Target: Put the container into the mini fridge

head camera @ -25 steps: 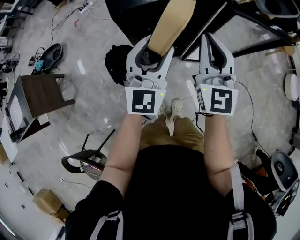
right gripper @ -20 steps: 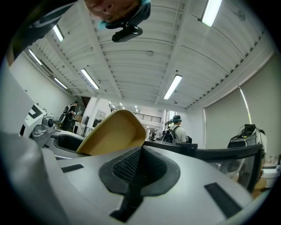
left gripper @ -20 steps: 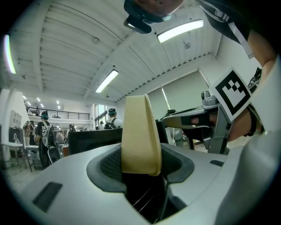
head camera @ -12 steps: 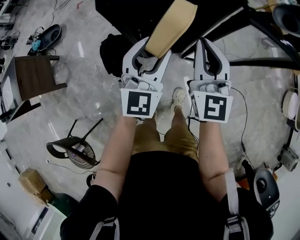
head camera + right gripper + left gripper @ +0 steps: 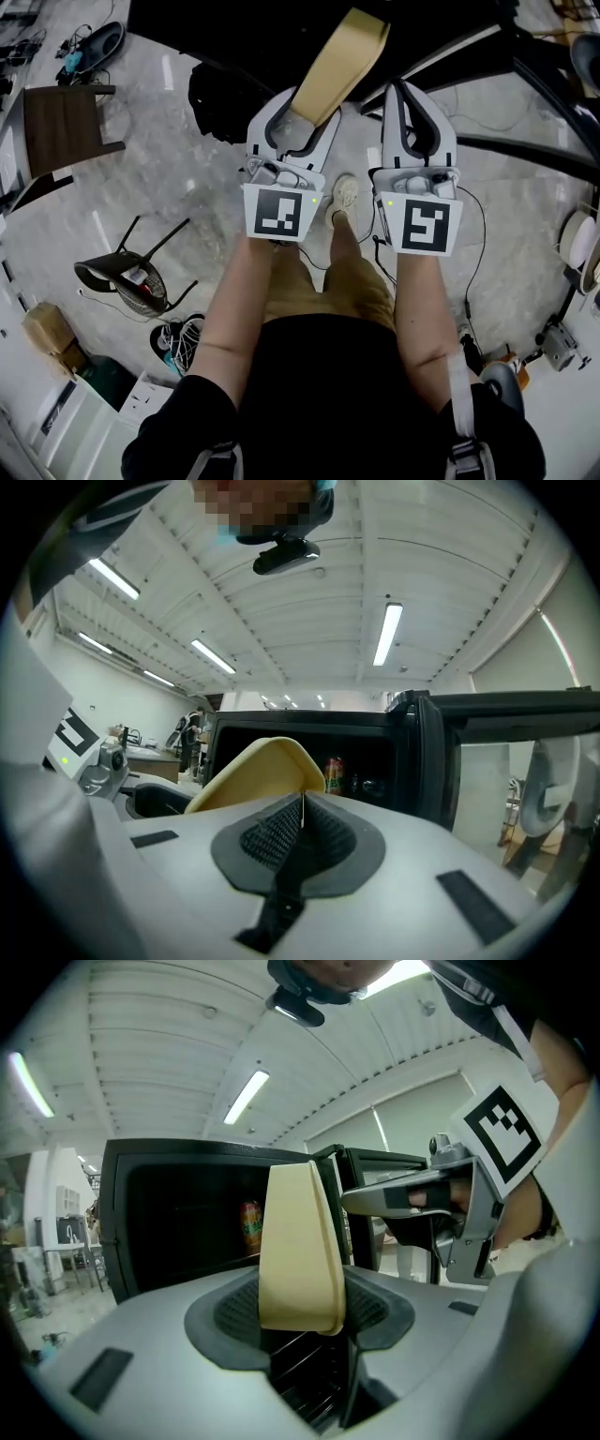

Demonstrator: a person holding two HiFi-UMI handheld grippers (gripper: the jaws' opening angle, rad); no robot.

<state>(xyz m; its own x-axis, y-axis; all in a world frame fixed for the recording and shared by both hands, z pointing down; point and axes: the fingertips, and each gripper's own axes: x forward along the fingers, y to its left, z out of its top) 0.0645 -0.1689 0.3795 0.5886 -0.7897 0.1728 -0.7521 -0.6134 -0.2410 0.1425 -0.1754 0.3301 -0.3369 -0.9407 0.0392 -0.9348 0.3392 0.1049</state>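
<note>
A flat tan container sticks out of my left gripper, whose jaws are shut on its lower end. In the left gripper view the container stands upright between the dark pads, in front of the open black mini fridge. A can shows inside it. My right gripper is beside the left one, shut and holding nothing. In the right gripper view its pads meet, and the fridge, its door open to the right, lies ahead.
On the marble floor to the left are a brown chair, a tipped black stool and a cardboard box. A black bag lies by the fridge's dark mass. Black frame legs run on the right.
The floor objects have slid down and left in the head view, and the dark fridge fills more of the top. Both grippers keep the same hold and stance.
</note>
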